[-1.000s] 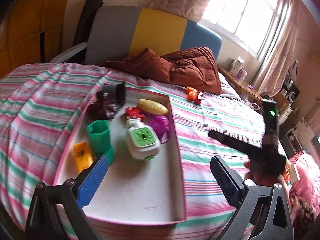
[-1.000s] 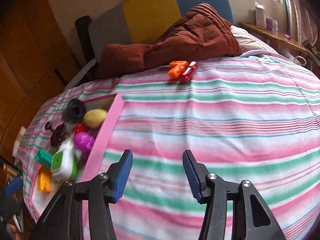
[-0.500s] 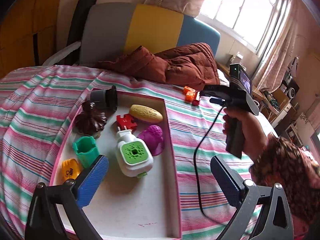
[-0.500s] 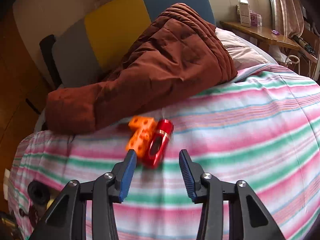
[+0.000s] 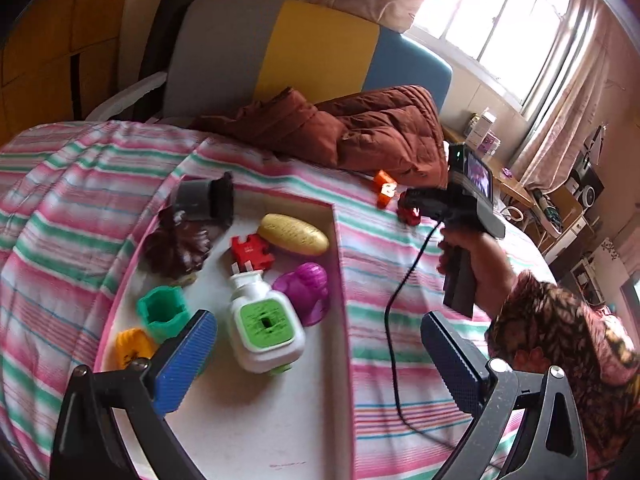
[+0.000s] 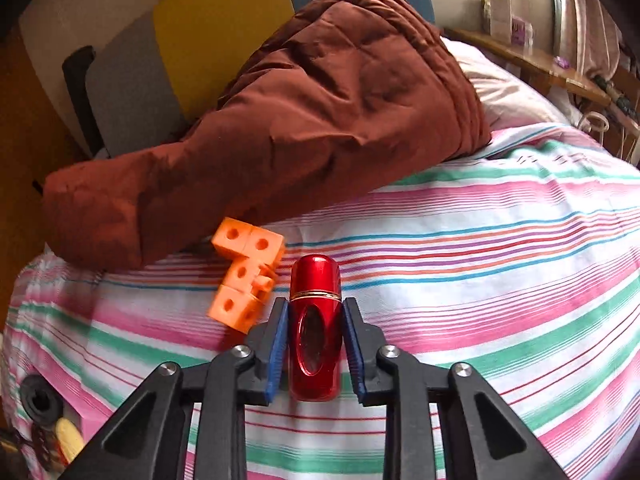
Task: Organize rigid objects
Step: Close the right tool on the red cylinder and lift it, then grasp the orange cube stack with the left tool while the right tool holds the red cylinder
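My right gripper (image 6: 315, 330) has closed its blue pads on a red metal capsule (image 6: 315, 320) that lies on the striped bedspread. An orange block cluster (image 6: 246, 276) sits just left of it, touching the capsule's far end. In the left wrist view the right gripper (image 5: 412, 210) is over the red capsule beside the orange blocks (image 5: 385, 188). My left gripper (image 5: 316, 360) is open and empty, above the near part of a pink-rimmed tray (image 5: 344, 320) holding several toys: a white bottle with green label (image 5: 264, 324), a purple toy (image 5: 306, 286), a yellow oval (image 5: 292, 234).
A brown quilted jacket (image 6: 320, 100) lies just behind the capsule and blocks. A cable (image 5: 394, 344) hangs from the right gripper across the bedspread. The headboard (image 5: 312, 52) is at the back; a side shelf (image 6: 560, 68) runs along the right.
My right gripper moved forward over the bed to the red capsule and closed its pads on it. My left gripper stayed open above the tray, shifting slightly.
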The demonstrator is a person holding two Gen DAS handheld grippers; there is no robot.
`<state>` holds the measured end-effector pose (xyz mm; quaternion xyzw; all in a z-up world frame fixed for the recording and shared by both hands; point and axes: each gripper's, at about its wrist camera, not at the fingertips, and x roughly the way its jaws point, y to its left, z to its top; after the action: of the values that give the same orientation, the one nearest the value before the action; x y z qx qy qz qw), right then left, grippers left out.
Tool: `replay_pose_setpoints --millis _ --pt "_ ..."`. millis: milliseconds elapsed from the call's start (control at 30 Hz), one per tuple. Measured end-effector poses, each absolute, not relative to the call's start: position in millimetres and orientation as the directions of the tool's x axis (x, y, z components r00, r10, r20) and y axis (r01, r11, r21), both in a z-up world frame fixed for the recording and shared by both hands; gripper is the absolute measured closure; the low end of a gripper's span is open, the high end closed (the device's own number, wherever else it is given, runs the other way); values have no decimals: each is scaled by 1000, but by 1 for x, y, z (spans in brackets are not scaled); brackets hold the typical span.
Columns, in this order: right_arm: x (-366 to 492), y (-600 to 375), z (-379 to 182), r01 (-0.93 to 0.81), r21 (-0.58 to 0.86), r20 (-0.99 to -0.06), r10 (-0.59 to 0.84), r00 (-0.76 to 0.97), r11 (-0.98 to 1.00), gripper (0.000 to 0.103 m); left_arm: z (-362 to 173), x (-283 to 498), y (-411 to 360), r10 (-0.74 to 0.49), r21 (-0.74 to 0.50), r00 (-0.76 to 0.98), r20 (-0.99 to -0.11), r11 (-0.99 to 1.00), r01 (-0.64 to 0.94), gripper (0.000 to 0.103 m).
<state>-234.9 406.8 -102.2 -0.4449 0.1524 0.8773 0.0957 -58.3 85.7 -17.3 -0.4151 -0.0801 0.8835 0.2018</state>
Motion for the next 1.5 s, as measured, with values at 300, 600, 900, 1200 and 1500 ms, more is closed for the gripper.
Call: replay_pose_setpoints --millis 300,600,900,1200,1500 --pt "-164 443 -105 -313 162 -792 66 -608 -936 77 11 -96 160 457 -274 -569 -684 -884 -380 0" --pt "-121 472 -110 -336 192 -745 85 -661 -922 77 -8 -175 261 386 -192 -558 -734 -907 -374 0" --pt "-117 463 -108 -337 173 -729 110 -675 -925 77 -64 -263 329 270 -20 -558 -785 -911 -413 0" --pt "-116 462 -109 -342 168 -725 119 -679 -925 77 -101 -306 349 201 43 -576 -793 -923 -382 21" --pt "-116 463 -109 -346 186 -718 113 -687 -920 77 -107 -293 353 246 72 -615 -749 -893 -445 60"
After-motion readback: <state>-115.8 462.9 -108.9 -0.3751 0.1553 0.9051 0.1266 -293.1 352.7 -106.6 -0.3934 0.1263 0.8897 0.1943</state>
